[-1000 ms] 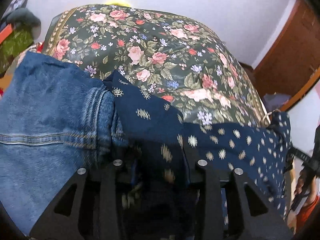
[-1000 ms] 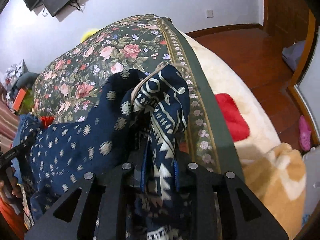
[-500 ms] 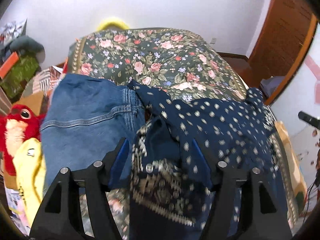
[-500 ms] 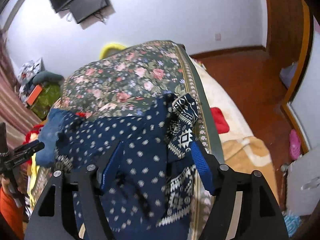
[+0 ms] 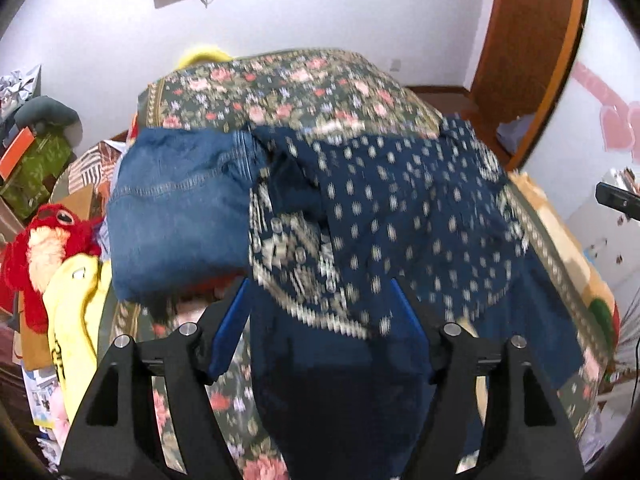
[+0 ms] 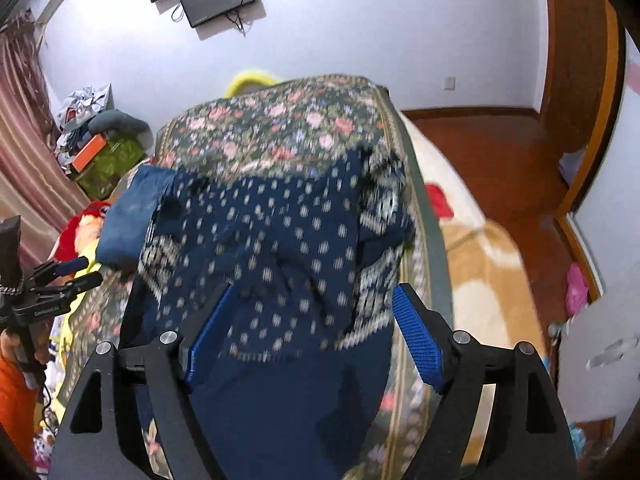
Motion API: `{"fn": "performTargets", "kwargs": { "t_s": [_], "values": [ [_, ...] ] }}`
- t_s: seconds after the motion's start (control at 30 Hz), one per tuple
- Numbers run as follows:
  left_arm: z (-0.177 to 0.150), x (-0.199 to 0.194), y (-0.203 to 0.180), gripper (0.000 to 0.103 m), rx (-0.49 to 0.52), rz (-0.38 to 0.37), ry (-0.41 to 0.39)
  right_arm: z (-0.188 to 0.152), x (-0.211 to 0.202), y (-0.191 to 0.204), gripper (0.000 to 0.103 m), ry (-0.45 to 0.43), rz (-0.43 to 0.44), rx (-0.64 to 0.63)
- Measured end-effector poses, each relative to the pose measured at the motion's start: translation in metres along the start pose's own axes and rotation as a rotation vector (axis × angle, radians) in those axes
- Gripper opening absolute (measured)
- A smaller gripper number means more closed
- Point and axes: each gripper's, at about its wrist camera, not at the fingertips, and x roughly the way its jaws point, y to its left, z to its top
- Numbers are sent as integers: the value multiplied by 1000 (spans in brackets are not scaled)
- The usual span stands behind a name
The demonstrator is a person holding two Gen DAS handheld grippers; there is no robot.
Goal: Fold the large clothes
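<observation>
Everywhere, motion-blurred navy dress (image 5: pixel 400 208) print.

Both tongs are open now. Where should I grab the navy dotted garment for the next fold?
Probably the navy dotted garment by its near patterned hem, coming from the near side: that edge lies flat just ahead of the open right tongs.

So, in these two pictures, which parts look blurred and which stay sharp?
Left wrist view: the navy patterned garment and the floral bedspread are smeared by motion, while the left gripper is crisp. Right wrist view: the same smear on the garment and bedspread; the right gripper is sharp. Both views bend at the edges.
</observation>
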Motion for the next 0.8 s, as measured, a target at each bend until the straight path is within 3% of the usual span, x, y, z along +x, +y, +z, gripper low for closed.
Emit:
{"fn": "performTargets", "kwargs": {
  "t_s": [0.17, 0.3, 0.43, 0.6, 0.8],
  "values": [
    [-48, 2, 2, 84, -42, -46, 34, -59, 23, -14, 77, 114, 2, 83],
    [-89, 16, 14, 85, -114, -58, 98, -97, 39, -25, 77, 227, -19, 127],
    [-122, 33, 37, 84, -226, -84, 151, -123, 40, -29, 77, 283, -19, 135],
    [-157, 56, 65, 84, -402, -156, 211, -133, 41, -32, 77, 286, 7, 166],
    [-173, 77, 74, 85, -527, -263, 229, -127, 53, -31, 78, 275, 50, 192]
  ]
}}
